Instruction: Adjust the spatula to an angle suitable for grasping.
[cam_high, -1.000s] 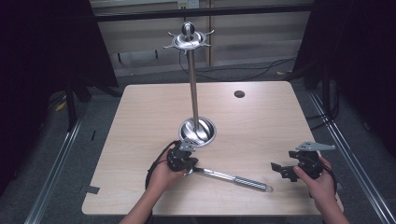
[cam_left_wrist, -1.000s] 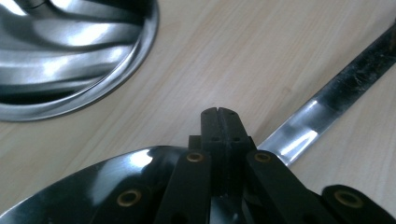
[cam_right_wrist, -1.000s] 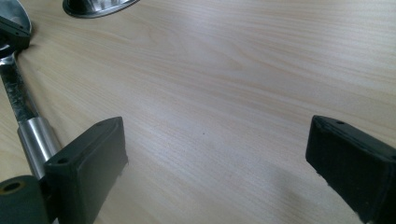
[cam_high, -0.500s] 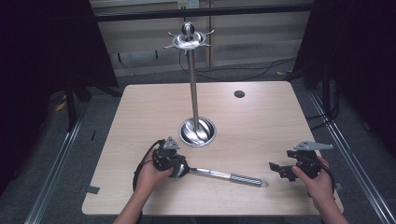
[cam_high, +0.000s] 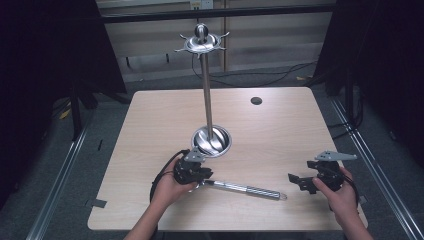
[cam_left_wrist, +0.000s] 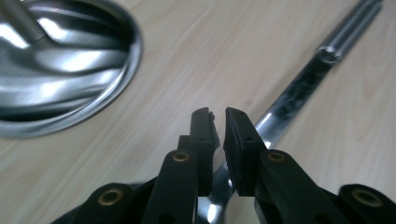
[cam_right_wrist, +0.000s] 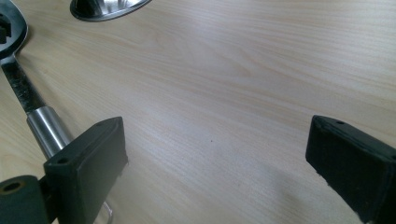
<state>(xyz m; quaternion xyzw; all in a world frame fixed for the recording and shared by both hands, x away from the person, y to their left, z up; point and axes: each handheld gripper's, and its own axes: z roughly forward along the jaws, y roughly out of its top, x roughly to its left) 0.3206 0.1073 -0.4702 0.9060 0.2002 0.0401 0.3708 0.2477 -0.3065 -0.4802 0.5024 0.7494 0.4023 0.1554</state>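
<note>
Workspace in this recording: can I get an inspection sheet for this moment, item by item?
Surface: light wooden table, round dark hole near its far edge.
Job's things: tall steel utensil stand upright on its round base; long steel utensil lying flat in front.
Clutter: nothing seen.
Grippers: left hand-held gripper above the utensil's blade end, jaws just been opening, a narrow gap, nothing pinched; right hand-held gripper wide open beside the handle end, not touching.
Cables: black cable looping from the left gripper; more on the floor beyond.
Surroundings: dark curtains, metal floor rails.
</note>
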